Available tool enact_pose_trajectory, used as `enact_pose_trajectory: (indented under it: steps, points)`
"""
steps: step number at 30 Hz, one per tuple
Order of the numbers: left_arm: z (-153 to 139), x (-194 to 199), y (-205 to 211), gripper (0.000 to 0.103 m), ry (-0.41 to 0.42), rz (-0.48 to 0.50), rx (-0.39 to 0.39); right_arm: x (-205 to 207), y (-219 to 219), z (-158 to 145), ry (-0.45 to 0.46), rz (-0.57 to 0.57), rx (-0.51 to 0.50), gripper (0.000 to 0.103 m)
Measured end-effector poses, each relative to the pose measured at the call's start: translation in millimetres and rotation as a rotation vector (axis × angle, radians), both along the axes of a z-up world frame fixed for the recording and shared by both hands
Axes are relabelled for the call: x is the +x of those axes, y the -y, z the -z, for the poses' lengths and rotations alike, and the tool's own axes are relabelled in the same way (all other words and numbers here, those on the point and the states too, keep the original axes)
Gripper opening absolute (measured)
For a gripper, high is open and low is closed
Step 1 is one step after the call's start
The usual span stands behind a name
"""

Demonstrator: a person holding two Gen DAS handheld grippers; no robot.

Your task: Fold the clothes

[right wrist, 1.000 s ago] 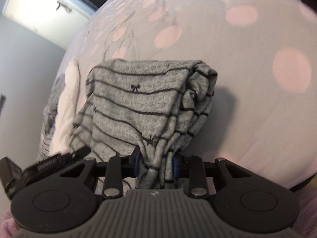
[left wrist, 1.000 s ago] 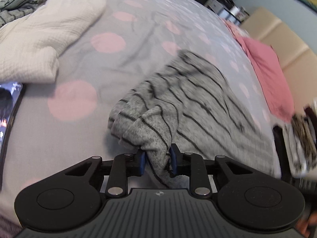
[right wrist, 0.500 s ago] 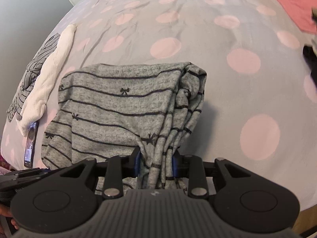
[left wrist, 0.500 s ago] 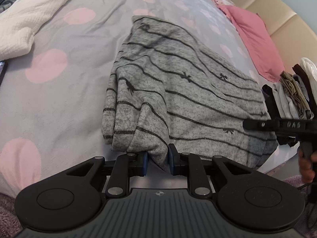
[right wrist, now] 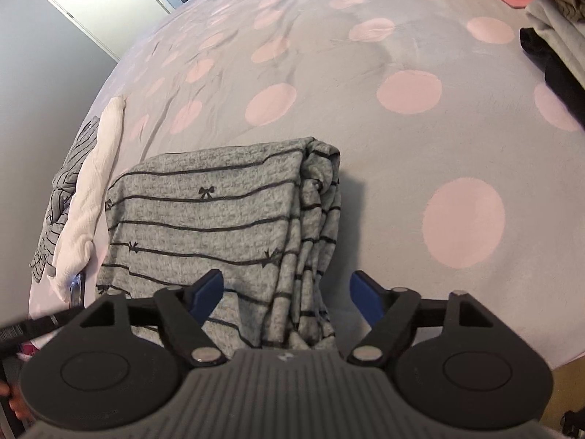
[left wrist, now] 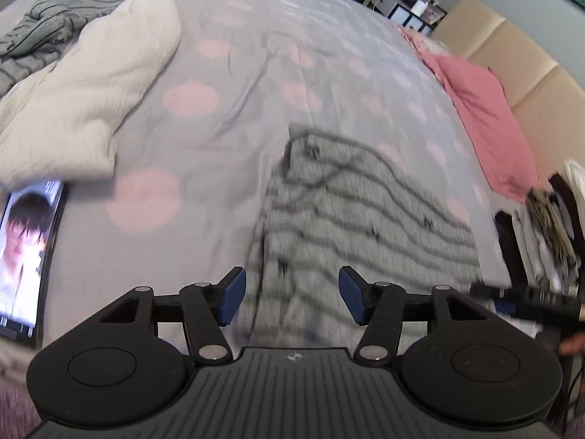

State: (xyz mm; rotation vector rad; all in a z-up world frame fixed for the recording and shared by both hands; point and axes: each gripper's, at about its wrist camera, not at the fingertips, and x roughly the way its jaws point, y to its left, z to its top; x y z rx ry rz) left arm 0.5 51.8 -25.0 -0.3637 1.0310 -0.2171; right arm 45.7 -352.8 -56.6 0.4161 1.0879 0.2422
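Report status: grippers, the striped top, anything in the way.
Left gripper and right gripper opening, pads clear of cloth. Grey striped top lies folded on the bed. Phone and white garment off to the side, not obstructing.

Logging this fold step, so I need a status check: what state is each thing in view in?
Grey striped top: folded, flat on the bed, released.
Left gripper: opening, pads off the cloth.
Right gripper: opening, pads off the cloth.
White garment: unfolded, crumpled.
Phone: screen lit.
Clothes stack: folded.
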Motion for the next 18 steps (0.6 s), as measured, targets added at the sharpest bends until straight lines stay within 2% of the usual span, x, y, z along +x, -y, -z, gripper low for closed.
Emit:
enact_pose_trajectory:
  steps: [8,13,18]
  points:
    - [44,38,7,0.061,-0.032,0.037,-0.018,12,-8,21,-0.038,0.001,0.028,0.087]
    - [67,50,4,0.073,-0.069,0.052,-0.088,23,-13,34,-0.061,-0.007,0.027,0.088]
    - [79,61,5,0.073,-0.055,0.080,-0.155,37,-25,46,-0.057,-0.052,0.000,0.087]
